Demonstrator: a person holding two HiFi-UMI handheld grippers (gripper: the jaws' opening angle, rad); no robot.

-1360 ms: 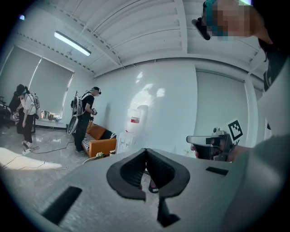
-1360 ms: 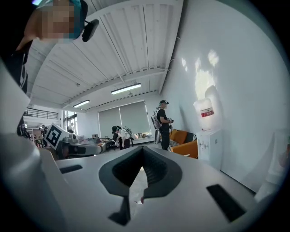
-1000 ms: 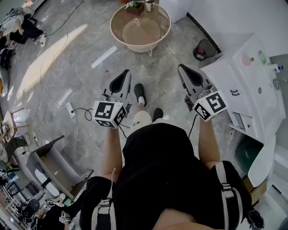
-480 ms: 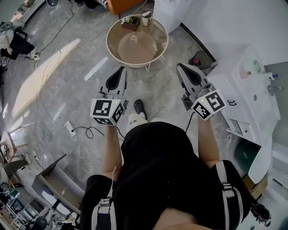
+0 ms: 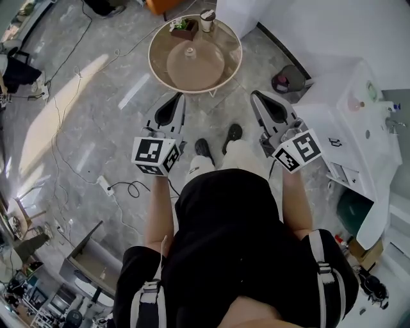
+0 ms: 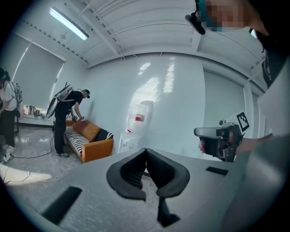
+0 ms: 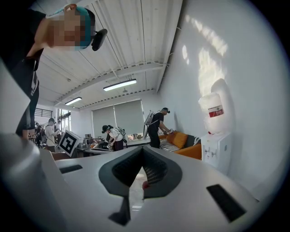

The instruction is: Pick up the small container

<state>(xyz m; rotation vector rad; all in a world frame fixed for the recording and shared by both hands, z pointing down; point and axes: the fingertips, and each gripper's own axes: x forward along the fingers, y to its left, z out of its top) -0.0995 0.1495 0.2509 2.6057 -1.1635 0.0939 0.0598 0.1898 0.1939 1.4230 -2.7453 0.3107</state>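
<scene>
Left gripper [image 5: 179, 99] is holding its jaws together, with nothing between them. Ahead of it and slightly to its right, the small container [image 5: 190, 53] is standing mid-way across a round table [image 5: 224, 72], well apart from both grippers. Right gripper [image 5: 257, 97] is likewise showing jaws together and empty, with the table lying ahead to its left.

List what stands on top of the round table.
On the round table: a small container mid-top, a cup and a plant box at its far edge. The cup's inside is hidden.
</scene>
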